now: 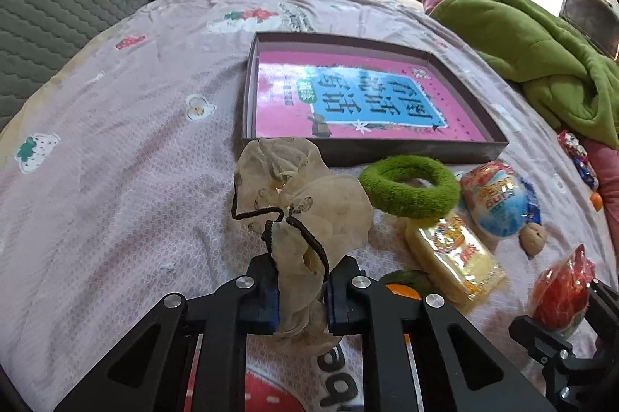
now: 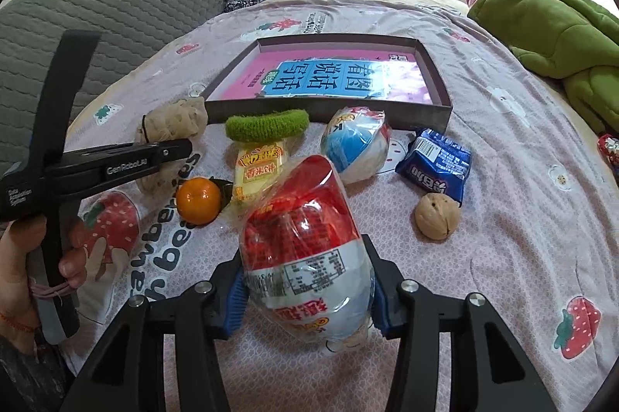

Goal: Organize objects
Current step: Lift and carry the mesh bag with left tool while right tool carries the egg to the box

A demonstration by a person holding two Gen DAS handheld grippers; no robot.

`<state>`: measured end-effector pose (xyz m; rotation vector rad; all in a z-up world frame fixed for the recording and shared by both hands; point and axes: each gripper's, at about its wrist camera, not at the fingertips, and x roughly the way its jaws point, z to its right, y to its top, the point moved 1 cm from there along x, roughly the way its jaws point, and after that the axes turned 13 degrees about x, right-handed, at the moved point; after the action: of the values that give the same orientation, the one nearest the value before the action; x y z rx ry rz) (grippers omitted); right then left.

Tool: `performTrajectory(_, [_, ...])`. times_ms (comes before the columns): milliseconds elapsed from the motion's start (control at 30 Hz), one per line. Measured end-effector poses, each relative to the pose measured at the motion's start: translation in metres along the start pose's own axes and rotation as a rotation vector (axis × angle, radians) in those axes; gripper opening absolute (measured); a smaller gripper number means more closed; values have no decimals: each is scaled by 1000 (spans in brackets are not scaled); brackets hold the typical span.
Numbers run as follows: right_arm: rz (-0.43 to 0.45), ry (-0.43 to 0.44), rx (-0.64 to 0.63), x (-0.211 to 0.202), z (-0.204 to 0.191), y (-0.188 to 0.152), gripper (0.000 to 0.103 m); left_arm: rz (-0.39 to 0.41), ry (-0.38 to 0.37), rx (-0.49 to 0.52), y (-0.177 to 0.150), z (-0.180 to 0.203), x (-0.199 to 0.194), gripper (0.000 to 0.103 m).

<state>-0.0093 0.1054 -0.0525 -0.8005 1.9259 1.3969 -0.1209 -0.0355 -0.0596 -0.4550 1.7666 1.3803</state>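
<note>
Left gripper (image 1: pixel 301 290), jaws clamped on a beige sheer scrunchie (image 1: pixel 300 203), raised off the bed (image 1: pixel 116 149). Ahead, shallow box (image 1: pixel 491 137) holding a pink book (image 1: pixel 359 94). Loose between: green fuzzy ring (image 1: pixel 410 189), yellow snack pack (image 1: pixel 456 263), tangerine (image 2: pixel 198 200), walnut (image 2: pixel 437 216). Right gripper (image 2: pixel 307 294), jaws clamped on a red-and-white wrapped snack (image 2: pixel 305 249). Likely step: carrying both to the box; next, reaching over its near wall before letting go.

Left wrist view sits just behind its own fingers (image 1: pixel 272 300), looking forward and down across the bed (image 1: pixel 116 180), close in. Right wrist view does the same from further right, low and near. Both face the window end and share the box (image 1: pixel 387 153) (image 2: pixel 329 112), green ring (image 1: pixel 410 187) (image 2: pixel 267 129) and snacks.
</note>
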Motion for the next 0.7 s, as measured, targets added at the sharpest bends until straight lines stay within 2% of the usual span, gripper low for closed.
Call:
performTrajectory(100, [10,-3,1,-5,0,2,51,26,21,20,2,3,-13,16])
performTrajectory(700, [118,-18,-21,-46,-9,18,51,79,7,88,-8,30,-57,16])
